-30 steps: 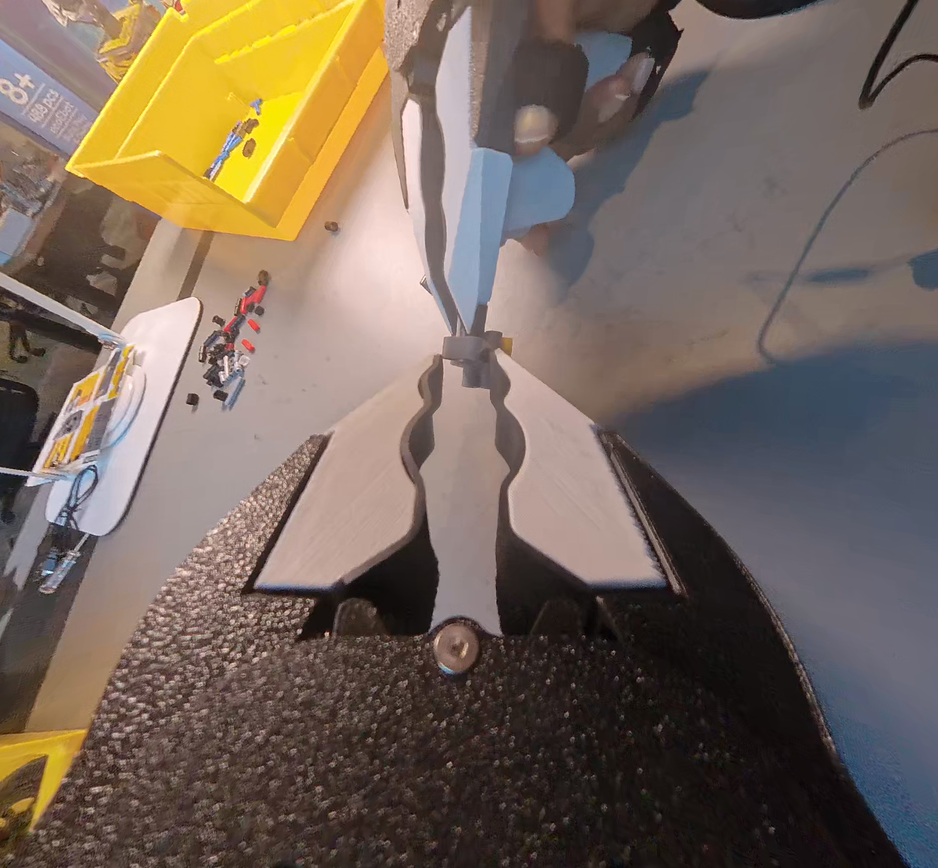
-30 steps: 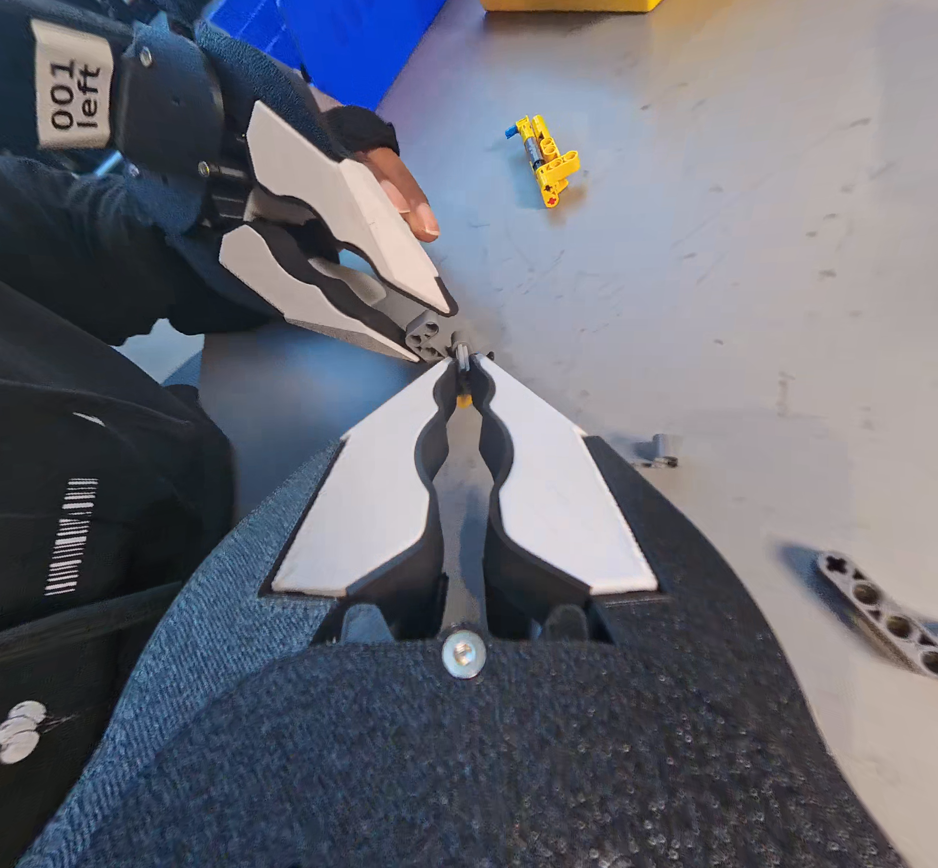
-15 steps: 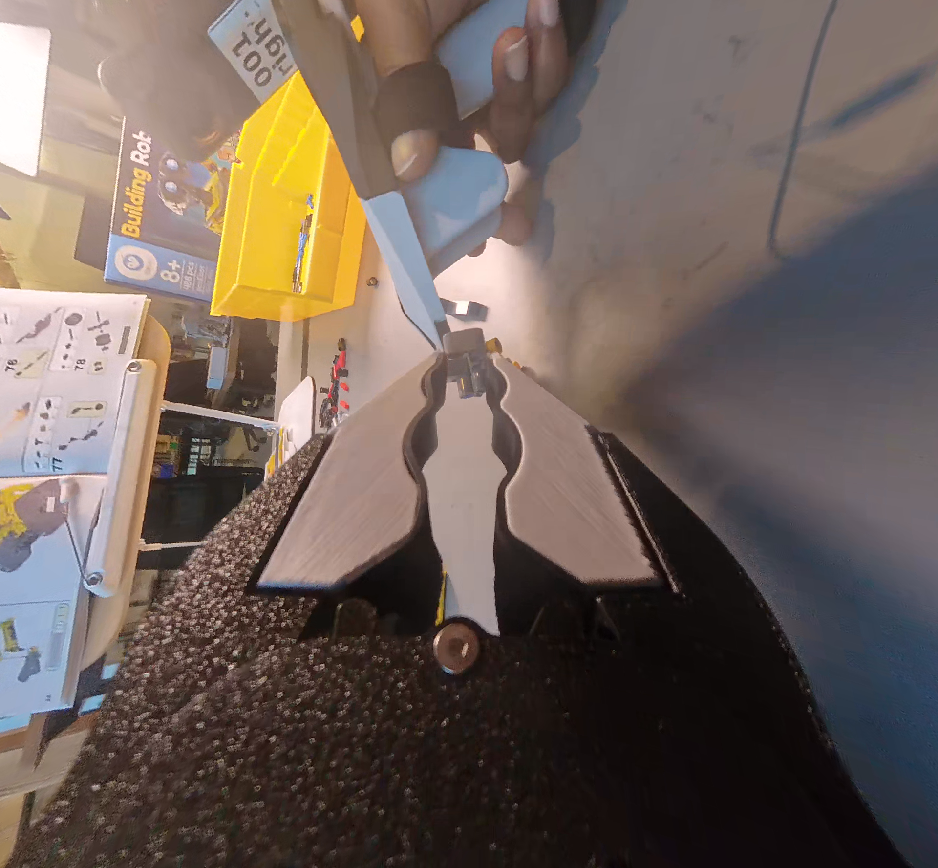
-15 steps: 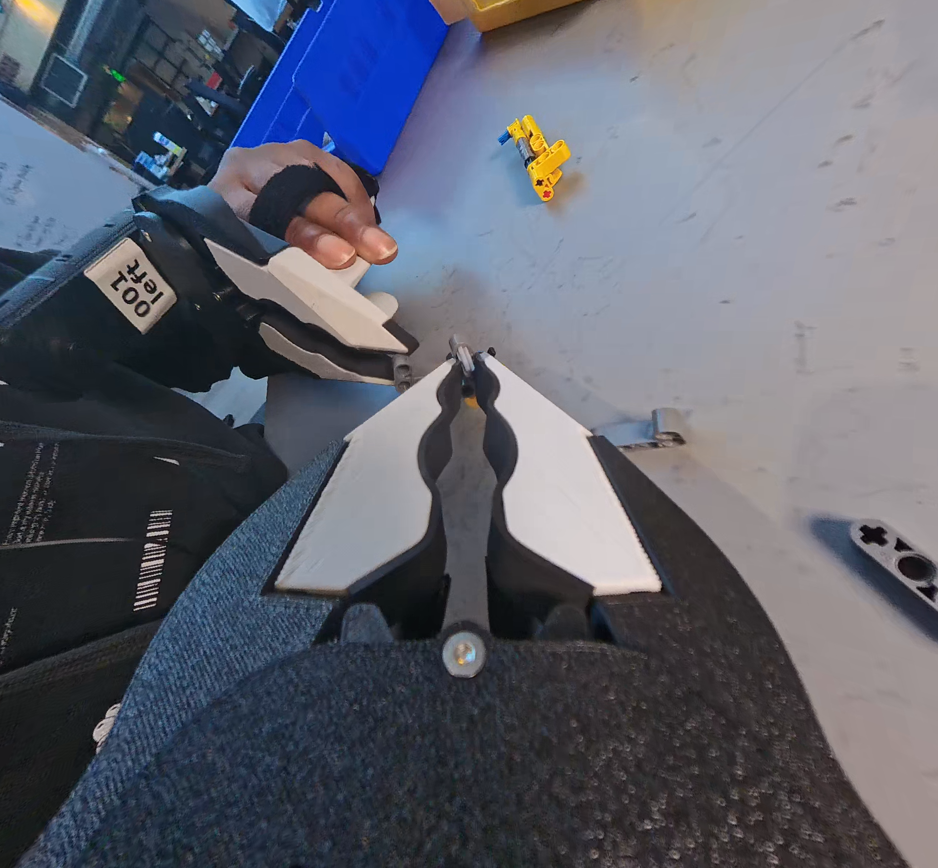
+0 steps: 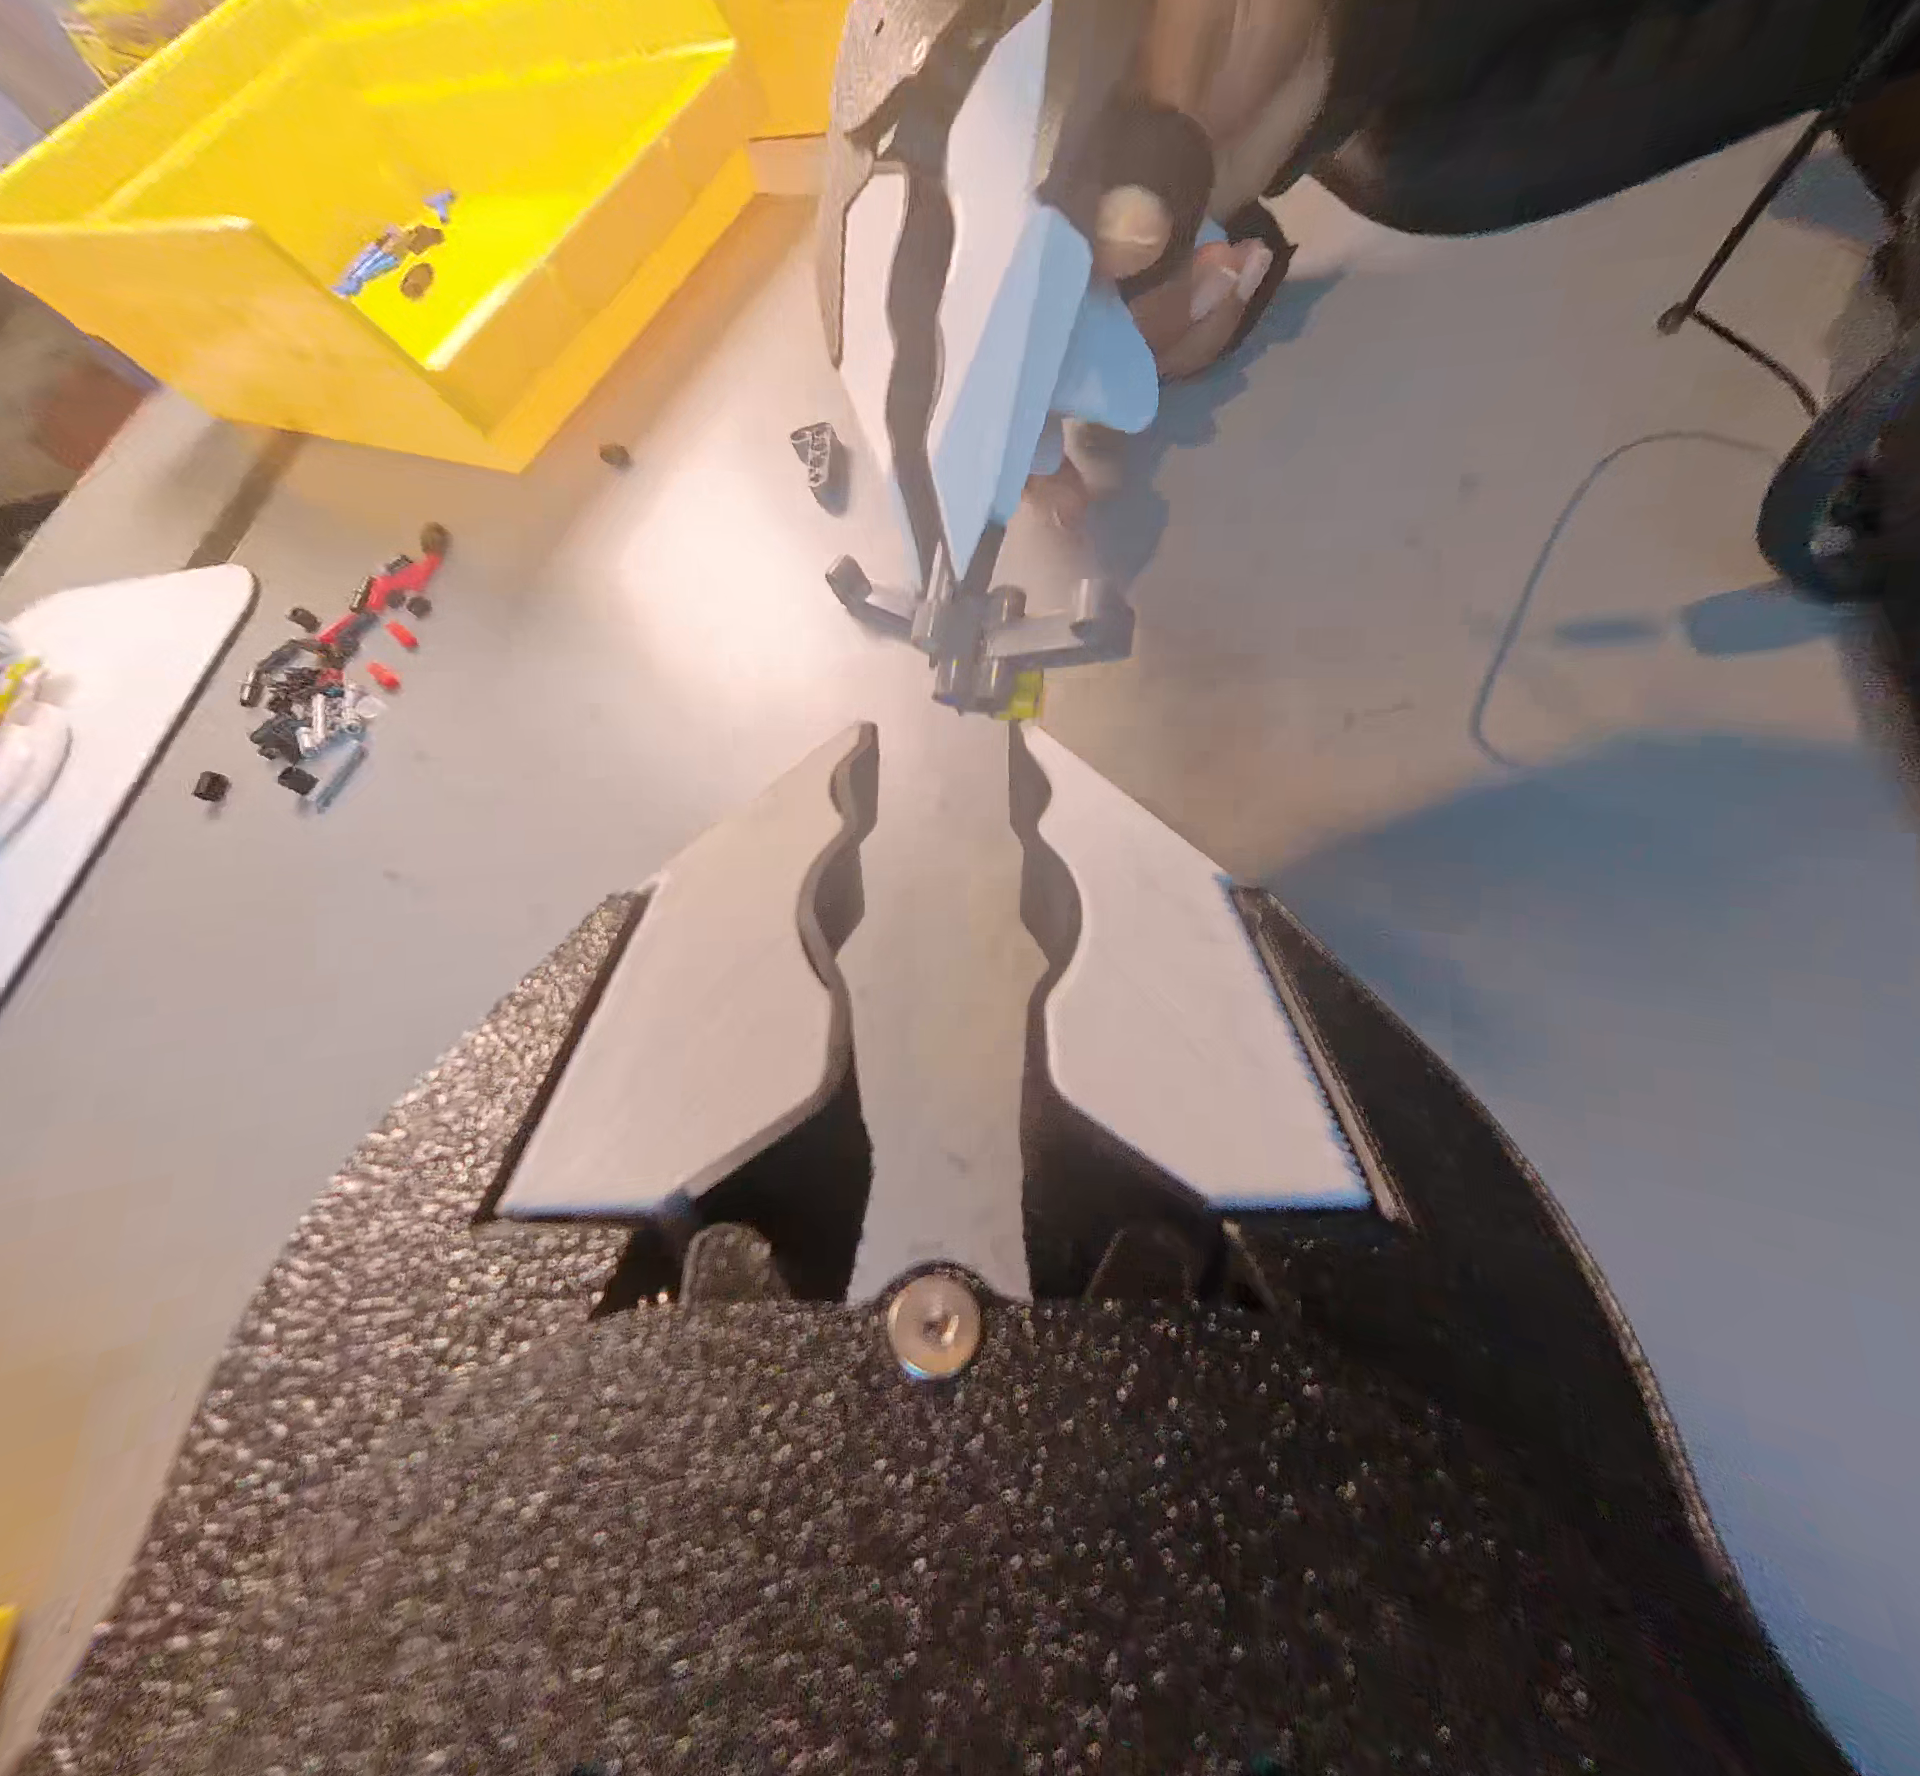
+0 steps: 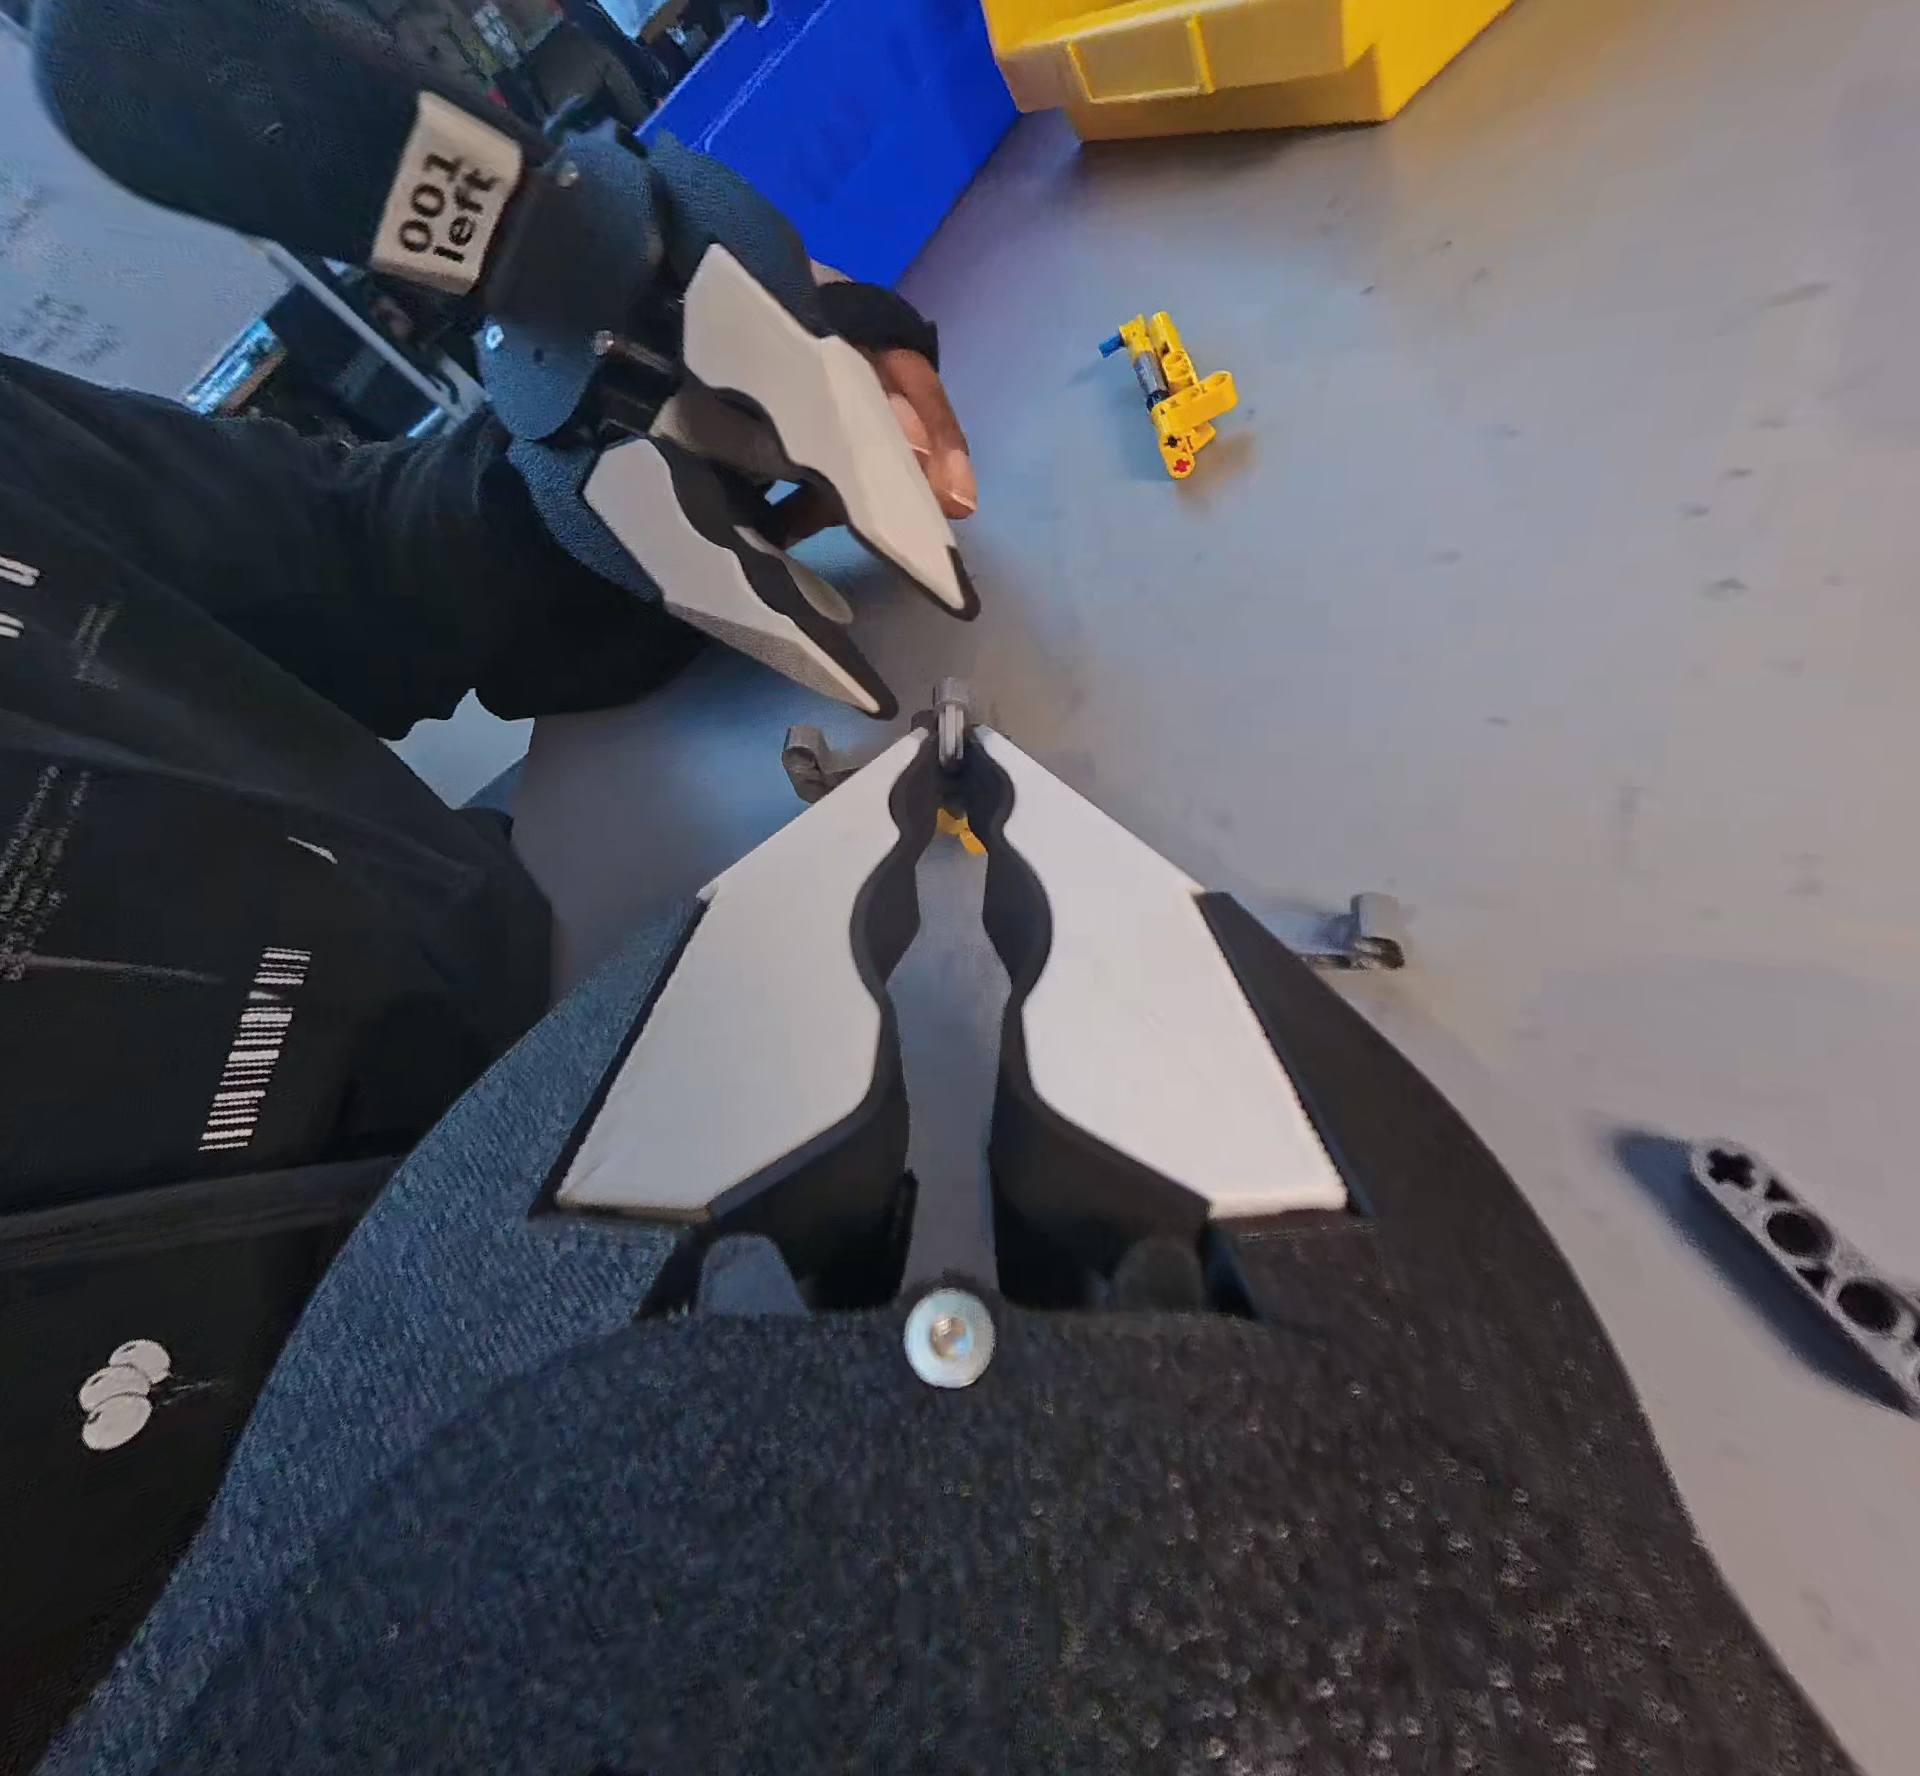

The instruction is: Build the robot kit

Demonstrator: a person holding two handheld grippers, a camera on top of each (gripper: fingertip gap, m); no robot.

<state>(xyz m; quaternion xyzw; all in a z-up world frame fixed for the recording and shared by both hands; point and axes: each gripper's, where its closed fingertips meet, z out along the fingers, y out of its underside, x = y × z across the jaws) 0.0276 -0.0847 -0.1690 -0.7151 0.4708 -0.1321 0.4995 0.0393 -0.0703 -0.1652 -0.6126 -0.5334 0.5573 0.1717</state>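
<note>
Jaws of the right gripper (image 6: 951, 739) are pinched narrow on a small grey assembly (image 5: 977, 630), gripping it at its middle stub; its two grey arms stick out to either side of the fingers, so its long axis runs across them, and a yellow bit hangs below it. Left gripper (image 5: 940, 739) has its jaws parted, holding nothing, with the assembly just beyond its tips and dead ahead, not touching. So the right one carries the piece and the left is the free one, nearest to it. On the table (image 5: 1351, 999): a loose pile of small parts (image 5: 322, 677) toward its left edge, a yellow bin (image 5: 312, 199) behind, a yellow piece (image 6: 1174, 391) and a black beam (image 6: 1808, 1253) apart from both grippers
</note>
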